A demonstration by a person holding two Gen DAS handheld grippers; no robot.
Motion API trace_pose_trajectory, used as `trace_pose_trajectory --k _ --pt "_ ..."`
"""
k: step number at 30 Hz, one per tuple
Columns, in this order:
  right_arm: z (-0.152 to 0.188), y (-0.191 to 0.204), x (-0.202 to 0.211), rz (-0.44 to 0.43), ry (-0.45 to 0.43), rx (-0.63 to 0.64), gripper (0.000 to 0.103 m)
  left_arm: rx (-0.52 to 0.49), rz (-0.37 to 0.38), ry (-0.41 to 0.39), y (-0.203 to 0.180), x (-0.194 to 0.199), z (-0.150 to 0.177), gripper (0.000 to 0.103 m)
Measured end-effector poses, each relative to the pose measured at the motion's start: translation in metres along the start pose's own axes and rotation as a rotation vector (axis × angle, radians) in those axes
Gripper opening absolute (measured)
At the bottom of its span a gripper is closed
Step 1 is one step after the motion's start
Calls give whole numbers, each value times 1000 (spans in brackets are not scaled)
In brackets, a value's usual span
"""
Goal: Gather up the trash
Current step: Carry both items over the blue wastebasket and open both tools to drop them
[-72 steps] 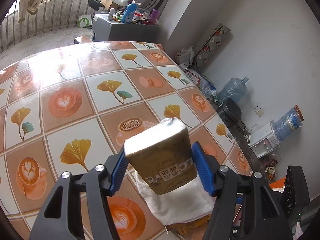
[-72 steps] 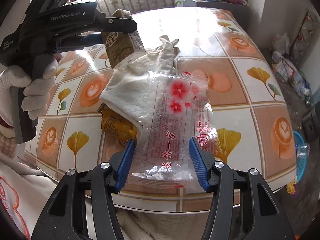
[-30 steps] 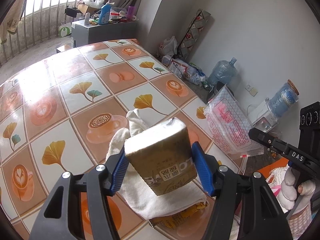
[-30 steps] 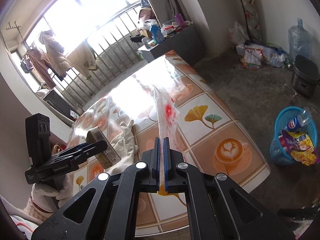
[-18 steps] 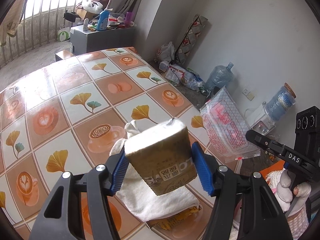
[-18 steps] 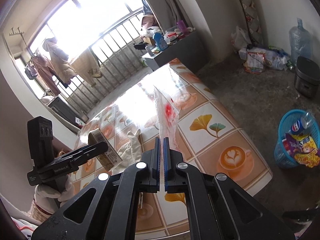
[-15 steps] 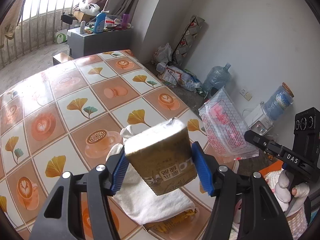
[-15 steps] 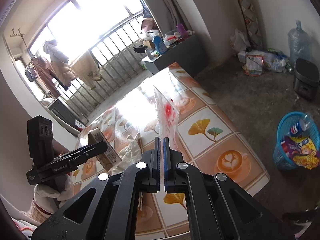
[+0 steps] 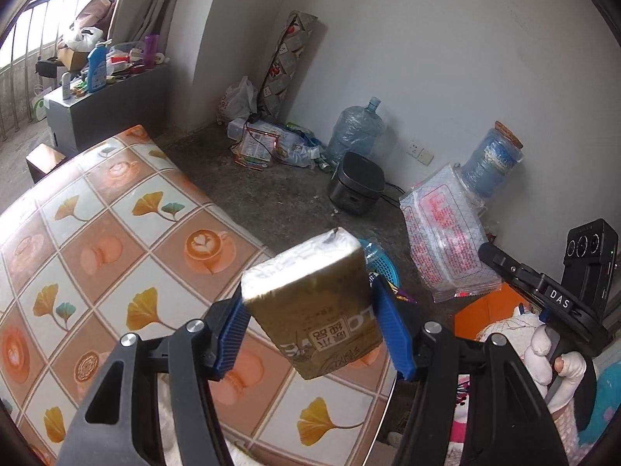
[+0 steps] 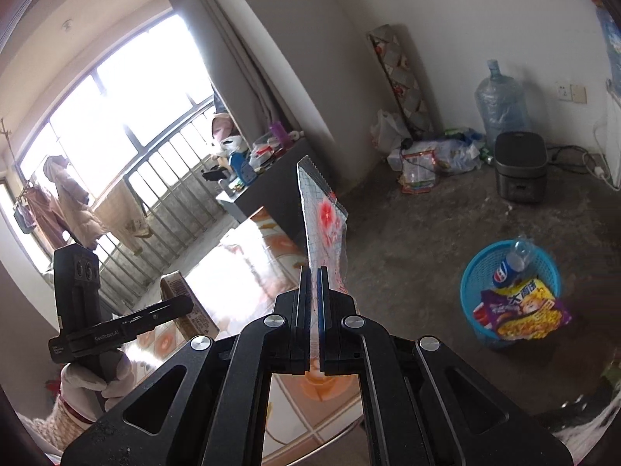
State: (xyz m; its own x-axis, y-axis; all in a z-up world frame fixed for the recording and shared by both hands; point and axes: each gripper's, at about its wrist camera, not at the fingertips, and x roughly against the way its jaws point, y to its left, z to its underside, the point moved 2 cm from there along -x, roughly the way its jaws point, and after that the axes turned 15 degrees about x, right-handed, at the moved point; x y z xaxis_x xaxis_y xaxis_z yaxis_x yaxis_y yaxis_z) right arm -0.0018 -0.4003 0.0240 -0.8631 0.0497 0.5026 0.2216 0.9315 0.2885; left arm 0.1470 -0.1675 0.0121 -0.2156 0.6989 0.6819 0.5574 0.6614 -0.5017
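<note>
My left gripper [image 9: 310, 326] is shut on a brown tissue pack [image 9: 314, 306] with a white open top, held above the table's near edge. The same tissue pack [image 10: 188, 303] shows in the right wrist view, clamped in the left gripper [image 10: 170, 306]. My right gripper [image 10: 314, 272] is shut on a clear plastic bag with red flowers [image 10: 322, 229], which stands up edge-on from its jaws. In the left wrist view that plastic bag [image 9: 446, 233] hangs from the right gripper [image 9: 493, 256] at the right. A blue trash basket [image 10: 512, 295] with a bottle and wrappers sits on the floor; the pack hides most of the basket [image 9: 378, 262].
The table [image 9: 116, 233] has a cloth with coffee cups and ginkgo leaves. On the concrete floor stand a black cooker [image 10: 520, 167], a water jug [image 10: 500, 97] and a heap of bags [image 10: 427, 155] by the wall. A white-gloved hand [image 9: 551, 353] holds the right gripper.
Both grippers have swung away from the table toward the floor and wall, each keeping its load. The towel has dropped out of the left view; the blue basket is nearer in the right view.
</note>
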Motion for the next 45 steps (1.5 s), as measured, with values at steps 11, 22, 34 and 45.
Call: trace_pose_trajectory --k 11,22,34,45 --pt "23 -109 -12 230 40 -212 2 -100 52 214 -86 -132 -27 60" --pt "63 -215 -45 260 35 -603 2 -204 52 399 -177 -293 -15 61" --pt "158 -286 -101 368 184 -912 29 -139 -23 379 -162 -349 -16 71" --pt "111 -243 -70 420 111 -730 39 -157 31 154 -139 -238 -56 78"
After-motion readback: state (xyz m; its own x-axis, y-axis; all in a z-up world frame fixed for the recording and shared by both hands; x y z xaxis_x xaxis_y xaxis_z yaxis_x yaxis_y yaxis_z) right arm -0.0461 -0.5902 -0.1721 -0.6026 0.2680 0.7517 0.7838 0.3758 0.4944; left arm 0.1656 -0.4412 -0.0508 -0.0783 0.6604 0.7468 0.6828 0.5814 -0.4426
